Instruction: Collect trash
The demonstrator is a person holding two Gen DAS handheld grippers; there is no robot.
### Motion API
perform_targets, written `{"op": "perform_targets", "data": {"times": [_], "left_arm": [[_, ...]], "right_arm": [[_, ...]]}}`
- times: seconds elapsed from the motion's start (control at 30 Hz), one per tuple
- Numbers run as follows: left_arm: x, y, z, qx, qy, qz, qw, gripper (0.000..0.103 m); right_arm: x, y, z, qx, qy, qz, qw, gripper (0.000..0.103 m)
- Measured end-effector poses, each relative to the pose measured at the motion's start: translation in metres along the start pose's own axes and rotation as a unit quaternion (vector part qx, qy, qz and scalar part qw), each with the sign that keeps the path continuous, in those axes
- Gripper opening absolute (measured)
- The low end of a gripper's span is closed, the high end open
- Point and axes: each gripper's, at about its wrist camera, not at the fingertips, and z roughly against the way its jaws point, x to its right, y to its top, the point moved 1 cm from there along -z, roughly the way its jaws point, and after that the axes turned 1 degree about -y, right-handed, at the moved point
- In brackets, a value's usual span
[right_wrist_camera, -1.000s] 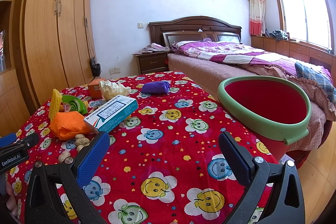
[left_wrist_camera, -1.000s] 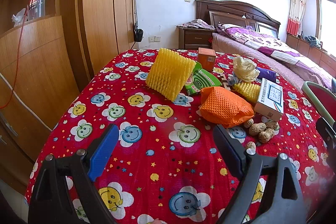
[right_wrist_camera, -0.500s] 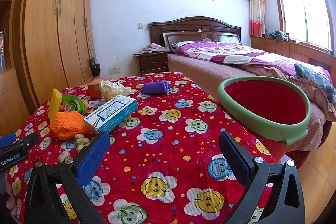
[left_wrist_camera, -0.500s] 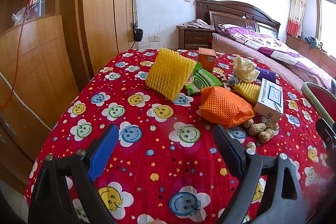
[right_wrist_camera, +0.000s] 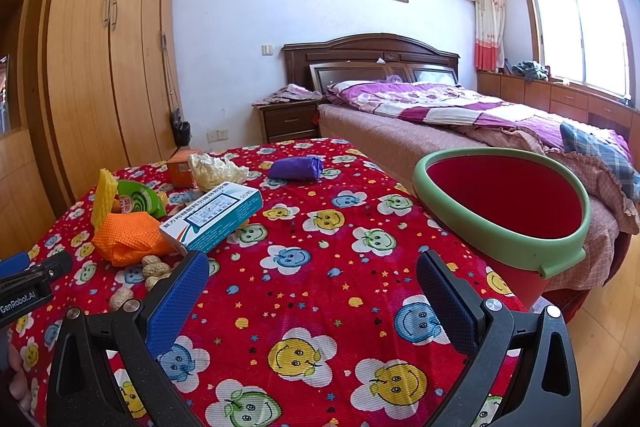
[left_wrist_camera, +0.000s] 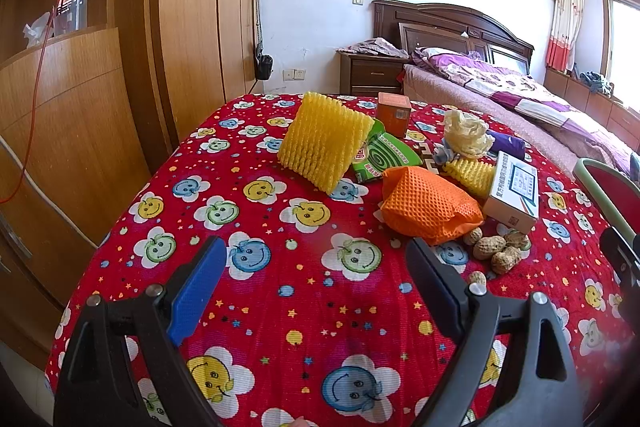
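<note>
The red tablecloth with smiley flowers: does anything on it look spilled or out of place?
Yes. Loose peanuts in their shells lie scattered on the red smiley-flower tablecloth, beside the crumpled orange foam net. The white and teal cardboard box rests tilted on that pile.

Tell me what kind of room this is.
Most likely a home bedroom: a made bed with a dark wooden headboard, a nightstand beside it, and tall wooden wardrobes along the wall. The littered table stands at the bed's foot.

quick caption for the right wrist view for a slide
Open right hand-held gripper above a smiley-print tablecloth, litter on the left, red bin with a green rim at the table's right edge.
</note>
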Motion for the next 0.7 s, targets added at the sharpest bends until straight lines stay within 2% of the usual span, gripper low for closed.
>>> {"op": "perform_targets", "data": {"times": [0.7], "left_arm": [[-0.006,-0.0003,0.0012,-0.001,-0.001,0.002,1.0,0.091]], "right_arm": [[-0.0015,-0.0001,0.0002,0.0,-0.001,0.001,1.0,0.103]]}}
